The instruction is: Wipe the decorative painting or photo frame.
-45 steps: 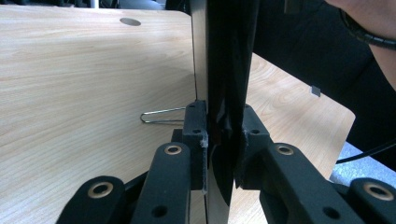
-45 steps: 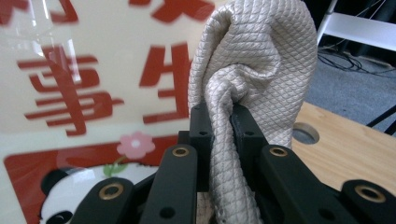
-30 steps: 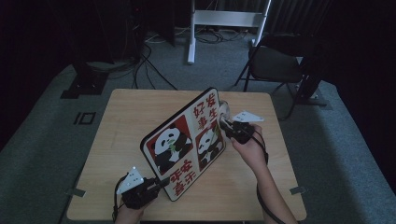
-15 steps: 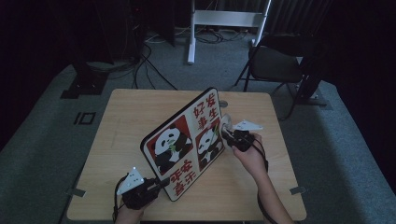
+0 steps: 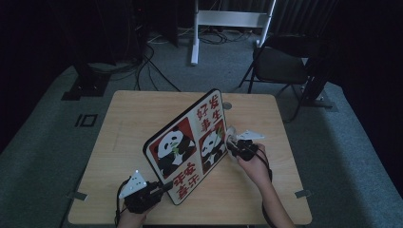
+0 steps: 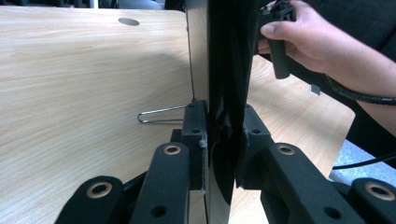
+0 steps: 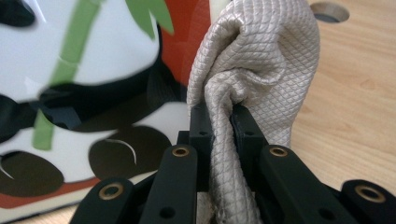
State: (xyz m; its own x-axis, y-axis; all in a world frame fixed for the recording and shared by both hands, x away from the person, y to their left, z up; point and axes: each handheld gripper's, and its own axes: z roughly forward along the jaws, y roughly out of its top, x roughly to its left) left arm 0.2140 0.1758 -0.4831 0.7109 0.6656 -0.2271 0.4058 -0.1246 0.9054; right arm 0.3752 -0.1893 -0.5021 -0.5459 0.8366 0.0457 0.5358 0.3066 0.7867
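A panel printed with pandas and red characters (image 5: 187,145) stands tilted on edge on the wooden table (image 5: 142,109). My left gripper (image 5: 164,186) is shut on its near lower corner; in the left gripper view the panel edge (image 6: 224,70) sits clamped between the pads. My right gripper (image 5: 232,146) is shut on a beige quilted cloth (image 7: 254,70), pressed against the panda picture (image 7: 93,70) at the panel's right side. The cloth (image 5: 230,134) shows as a pale bunch beside the panel.
A thin wire stand (image 6: 161,115) juts out behind the panel onto the table. A round cable hole (image 5: 227,105) lies at the table's far edge. A dark chair (image 5: 280,66) and a white frame (image 5: 228,19) stand beyond the table, with cables on the floor.
My right gripper with the cloth has slid down along the panel's right side, toward the near edge. The left gripper and the panel have stayed put.
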